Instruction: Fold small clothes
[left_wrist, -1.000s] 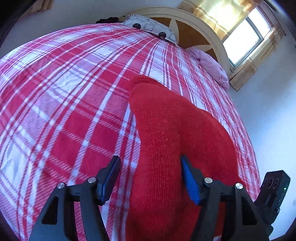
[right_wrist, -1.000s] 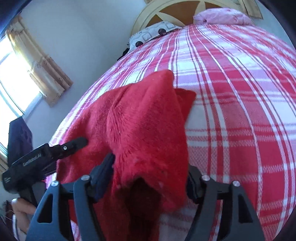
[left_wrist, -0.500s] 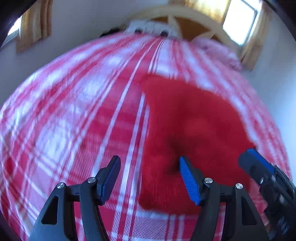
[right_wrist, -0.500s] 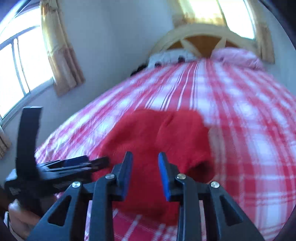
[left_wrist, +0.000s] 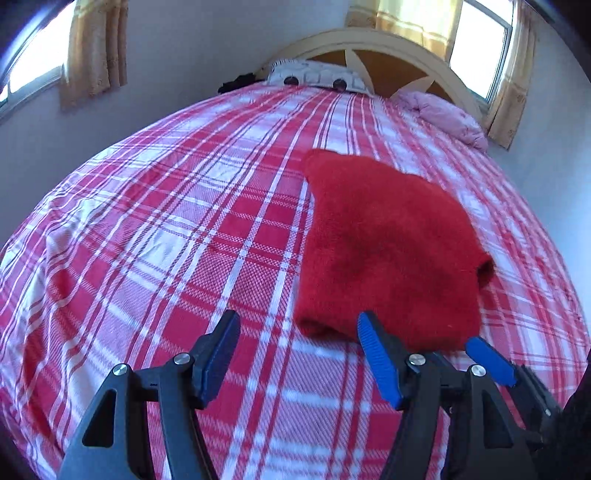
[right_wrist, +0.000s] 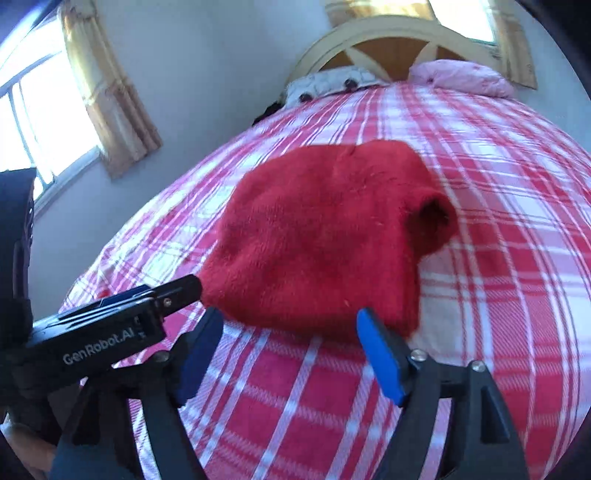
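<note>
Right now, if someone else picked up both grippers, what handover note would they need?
Left gripper: open, empty, just short of the garment's near edge.
Right gripper: open, empty, at the same near edge.
Red fleece garment: lies folded into a compact bundle on the plaid bedspread, one cuff opening poking out on its right side.
Done: the fold appears made, both grips off.
Left: probably tuck or flatten that cuff; no other clothes in view.

Left gripper (left_wrist: 297, 356) hangs with jaws spread wide, nothing between them. Right gripper (right_wrist: 290, 352) is spread wide too, empty, just beside the left one.
</note>
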